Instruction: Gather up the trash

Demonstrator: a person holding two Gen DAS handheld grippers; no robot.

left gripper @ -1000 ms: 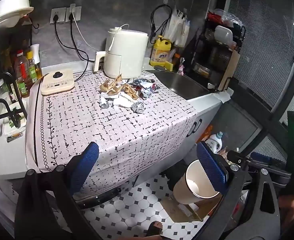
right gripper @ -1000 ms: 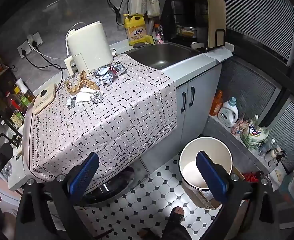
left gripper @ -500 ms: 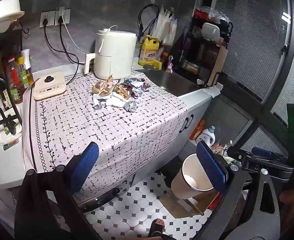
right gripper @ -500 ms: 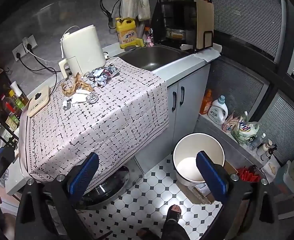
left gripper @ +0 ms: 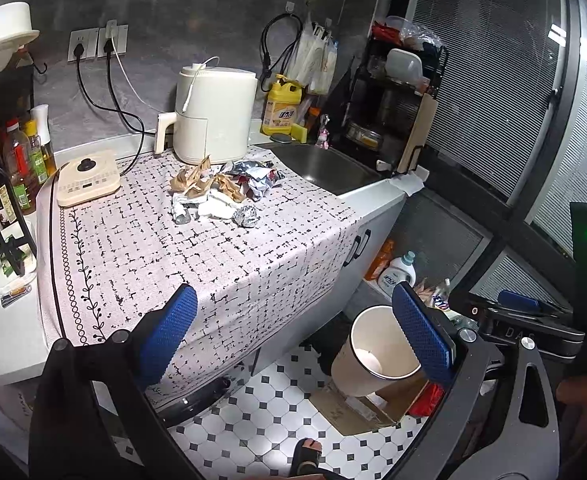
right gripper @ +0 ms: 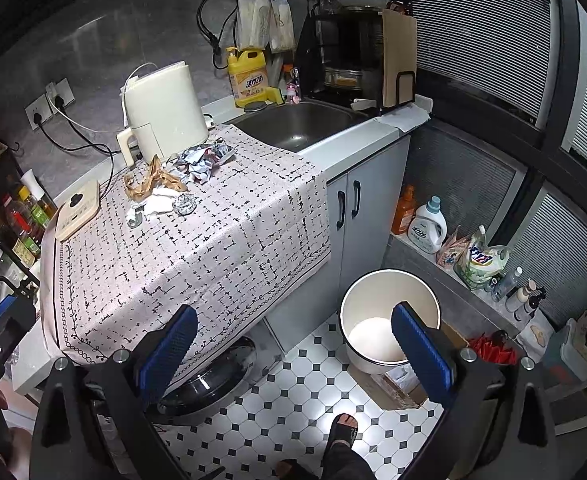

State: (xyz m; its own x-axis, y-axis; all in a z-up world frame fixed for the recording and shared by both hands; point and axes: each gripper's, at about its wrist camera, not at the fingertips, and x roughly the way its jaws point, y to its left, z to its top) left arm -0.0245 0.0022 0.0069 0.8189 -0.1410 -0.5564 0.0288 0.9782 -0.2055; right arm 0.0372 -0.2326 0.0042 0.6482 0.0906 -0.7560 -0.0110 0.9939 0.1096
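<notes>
Both grippers, left gripper (left gripper: 293,332) and right gripper (right gripper: 291,344), hover spread wide, empty, above the floor.

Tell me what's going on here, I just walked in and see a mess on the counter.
A person holds a gripper in each hand, facing the kitchen counter. Both the left gripper and the right gripper are open and empty, away from the counter. A heap of crumpled trash lies on the patterned cloth beside the white appliance. The white bin on the floor looks empty, so nothing is collected yet.

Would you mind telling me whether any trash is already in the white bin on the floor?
No, the bin shows only its bare white bottom, and the crumpled trash lies on the tablecloth.
</notes>
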